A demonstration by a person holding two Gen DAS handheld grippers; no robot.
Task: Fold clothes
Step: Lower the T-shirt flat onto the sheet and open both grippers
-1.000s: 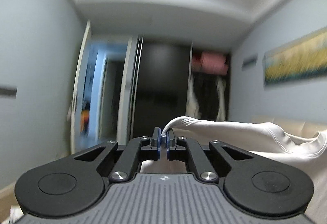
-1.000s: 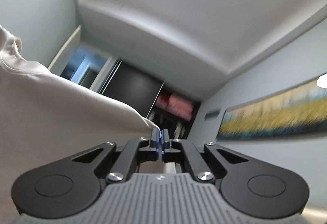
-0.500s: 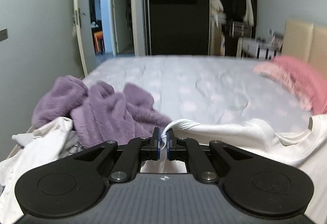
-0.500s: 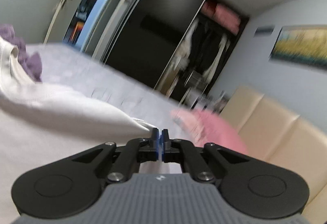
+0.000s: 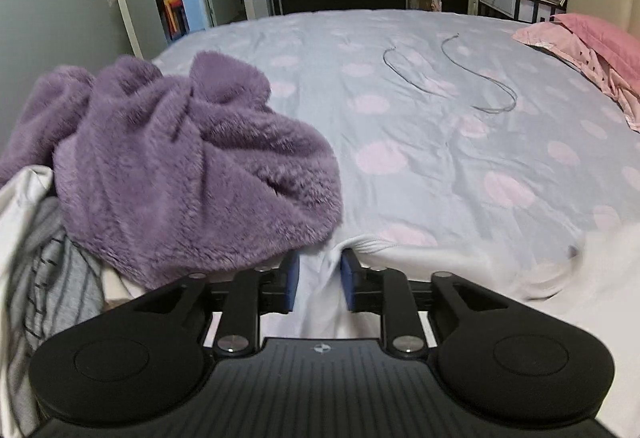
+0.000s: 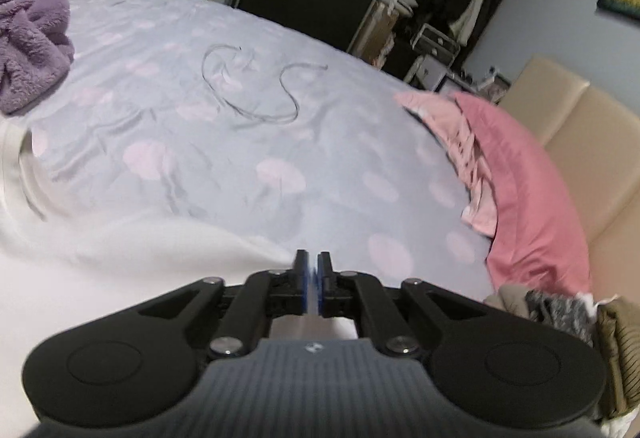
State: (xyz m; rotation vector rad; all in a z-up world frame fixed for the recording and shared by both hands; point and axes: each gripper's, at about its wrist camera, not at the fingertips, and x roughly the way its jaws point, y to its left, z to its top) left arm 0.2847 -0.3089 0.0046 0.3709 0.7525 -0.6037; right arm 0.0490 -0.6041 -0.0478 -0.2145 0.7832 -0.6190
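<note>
A white shirt (image 5: 460,266) lies spread along the near edge of the bed, over the grey sheet with pink dots (image 5: 440,118). My left gripper (image 5: 319,280) is low over the shirt's left end. Its jaws are opening, and a fold of the white cloth stands loose between the blue pads (image 5: 290,284). In the right wrist view the same shirt (image 6: 120,258) runs off to the left. My right gripper (image 6: 312,278) has its jaws opening by a narrow slit, with the shirt's corner still at the pads.
A purple fleece heap (image 5: 180,158) sits just left of the left gripper, on white and striped clothes (image 5: 40,278). A thin cord (image 6: 256,94) lies mid-bed. A pink pillow (image 6: 520,178) and beige headboard (image 6: 580,126) are on the right, with folded clothes (image 6: 580,314) near the right gripper.
Both grippers came down from pointing at the ceiling and far wall to low over the bed, laying the shirt down. The left jaws have parted; the right ones show a small gap.
</note>
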